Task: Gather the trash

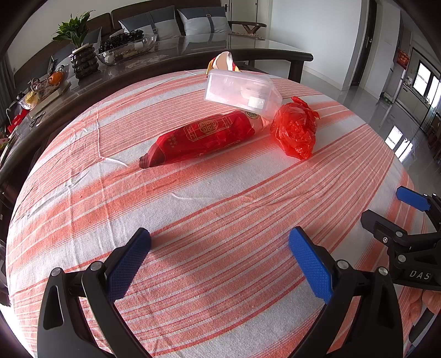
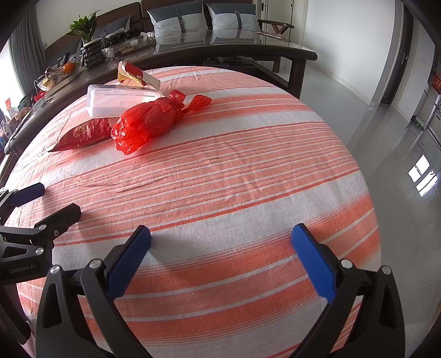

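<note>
- Left wrist view: the left gripper [image 1: 219, 242] is spread wide and empty over the striped tablecloth [image 1: 220, 198]; far ahead a red snack packet [image 1: 201, 139], clear plastic box [image 1: 242, 92] and knotted red plastic bag [image 1: 295, 129] lie touching.
- Right wrist view: the right gripper [image 2: 220, 239] gapes wide, empty; the same trash sits far left.

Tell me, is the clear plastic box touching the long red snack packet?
Touching. The left wrist view shows the clear plastic box tilted, its lower edge resting on the long red snack packet's far end.

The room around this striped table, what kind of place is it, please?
Probably a home living and dining area: a sofa with grey cushions, a potted plant on a long dark glossy table, and a striped tablecloth bearing the trash.
</note>
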